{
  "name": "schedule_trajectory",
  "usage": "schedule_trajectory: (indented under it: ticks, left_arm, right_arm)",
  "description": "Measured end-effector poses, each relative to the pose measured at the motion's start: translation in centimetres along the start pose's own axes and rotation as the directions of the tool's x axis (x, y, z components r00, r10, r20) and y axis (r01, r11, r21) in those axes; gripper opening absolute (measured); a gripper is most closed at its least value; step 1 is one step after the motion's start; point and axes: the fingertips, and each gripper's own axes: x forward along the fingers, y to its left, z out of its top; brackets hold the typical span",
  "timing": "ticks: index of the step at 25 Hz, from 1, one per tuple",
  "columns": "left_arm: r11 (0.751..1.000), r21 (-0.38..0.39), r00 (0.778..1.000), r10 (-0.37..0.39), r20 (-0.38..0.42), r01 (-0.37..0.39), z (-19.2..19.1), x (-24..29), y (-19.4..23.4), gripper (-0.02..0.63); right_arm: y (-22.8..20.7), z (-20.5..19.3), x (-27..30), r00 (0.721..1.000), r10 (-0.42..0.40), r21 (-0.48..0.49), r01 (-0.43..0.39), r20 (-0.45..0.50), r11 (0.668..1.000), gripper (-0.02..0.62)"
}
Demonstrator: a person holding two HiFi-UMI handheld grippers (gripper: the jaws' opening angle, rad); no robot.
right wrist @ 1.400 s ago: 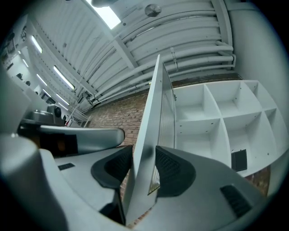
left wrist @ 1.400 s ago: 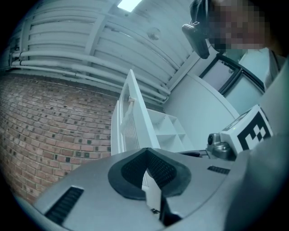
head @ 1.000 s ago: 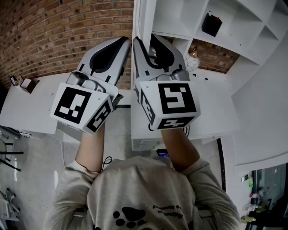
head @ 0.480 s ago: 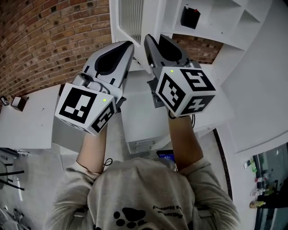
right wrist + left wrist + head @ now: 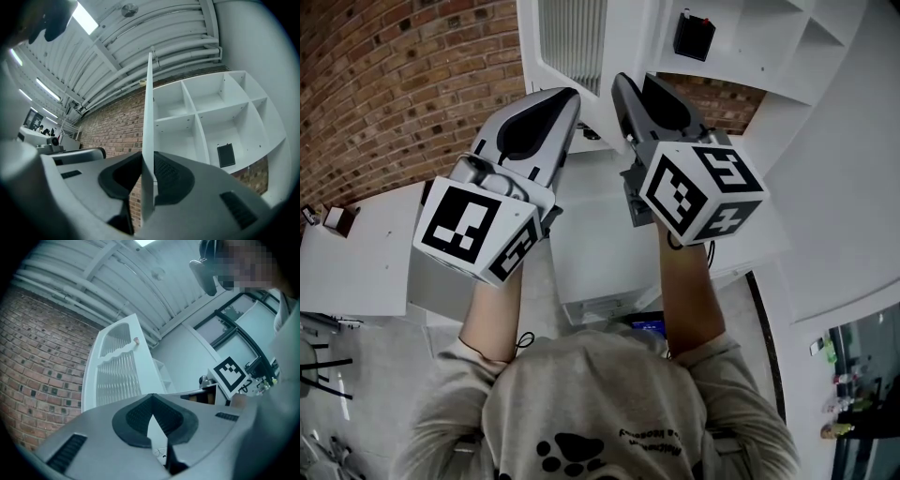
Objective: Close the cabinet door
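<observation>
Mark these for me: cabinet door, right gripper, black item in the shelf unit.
cabinet door (image 5: 572,42), head view, slatted panel of its face.
right gripper (image 5: 147,154), right gripper view, between its fingertips; jaws have just been closing, door edge between them.
black item (image 5: 694,36), head view, middle of its front.

We're looking at a white cabinet door (image 5: 572,37) with a ribbed panel, plus a red-brown brick wall (image 5: 384,84). Left gripper (image 5: 565,96) and right gripper (image 5: 622,82) are both grey, with black-and-white marker cubes.
</observation>
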Motion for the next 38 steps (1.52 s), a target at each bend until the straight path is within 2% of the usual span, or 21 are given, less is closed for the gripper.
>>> schedule_trajectory:
  ticks: [13, 19, 28, 38]
  left_arm:
    - [1.0, -0.007, 0.999, 0.027, -0.017, -0.027, -3.4, 7.8, -0.6, 0.006]
    - [0.998, -0.004, 0.998, 0.058, -0.032, -0.058, -5.0, 11.6, -0.8, 0.006]
    - [0.989, 0.026, 0.987, 0.149, -0.062, -0.147, -6.9, 16.2, -0.6, 0.006]
    - [0.961, 0.036, 0.957, 0.278, -0.085, -0.276, -9.3, 19.6, -0.3, 0.006]
  right_arm:
    - [-6.8, -0.4, 1.2, 0.992, 0.126, 0.036, -0.126, 0.006, 0.991, 0.089]
    - [-10.5, -1.0, 2.6, 0.98, 0.201, 0.05, -0.201, -0.002, 0.978, 0.097]
    - [-15.2, -1.6, 5.1, 0.944, 0.329, 0.083, -0.328, 0.004, 0.941, 0.103]
    - [-18.2, -2.4, 7.4, 0.887, 0.462, 0.097, -0.46, 0.009, 0.882, 0.103]
